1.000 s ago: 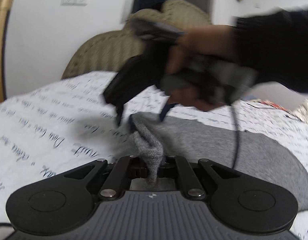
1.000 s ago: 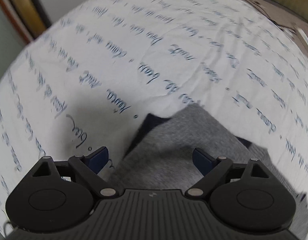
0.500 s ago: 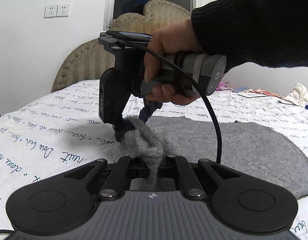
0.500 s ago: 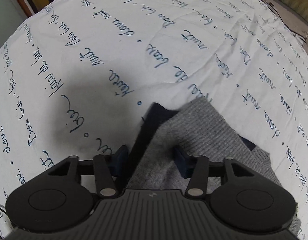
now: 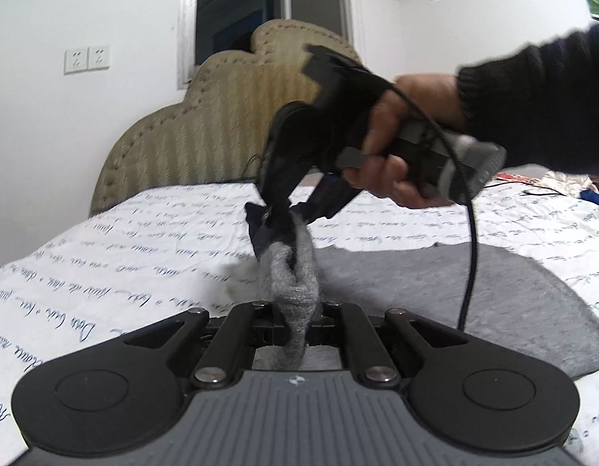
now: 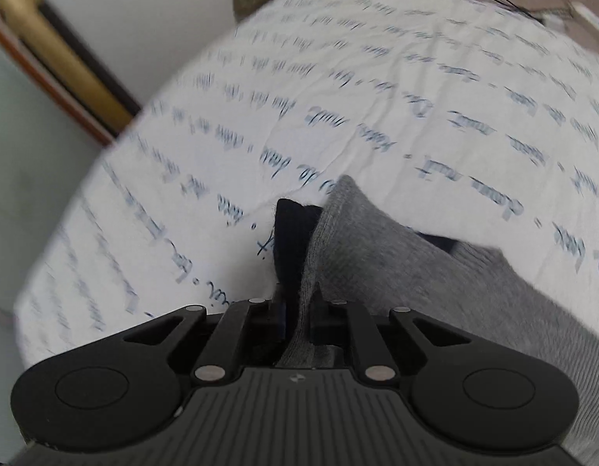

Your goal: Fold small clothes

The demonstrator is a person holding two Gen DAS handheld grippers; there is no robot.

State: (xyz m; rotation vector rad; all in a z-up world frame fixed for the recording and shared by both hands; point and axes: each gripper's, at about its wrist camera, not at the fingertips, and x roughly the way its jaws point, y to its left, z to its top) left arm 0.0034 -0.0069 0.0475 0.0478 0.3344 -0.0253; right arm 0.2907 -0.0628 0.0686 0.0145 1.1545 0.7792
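You're working on a bed with a white script-printed sheet (image 5: 105, 272), tufted beige headboard (image 5: 206, 128) and white wall behind. Your right hand (image 5: 396, 147) angles the right gripper (image 5: 278, 219) steeply down. Its jaws are closing, pinched on the grey garment (image 5: 416, 283) edge with its dark lining. Left gripper (image 5: 297, 310) is clamped tight on a bunched grey fold. Rest of the garment lies flat on the sheet. Only the right wrist view shows a gold-and-brown frame (image 6: 62, 62) beside the bed.

Grey garment (image 5: 416, 283): fuzzy ribbed knit, matt. Bedsheet (image 5: 144, 256): smooth printed cloth. Headboard (image 5: 198, 132): ribbed beige fabric, studded edge. Sleeve (image 5: 540, 101): dark knit.
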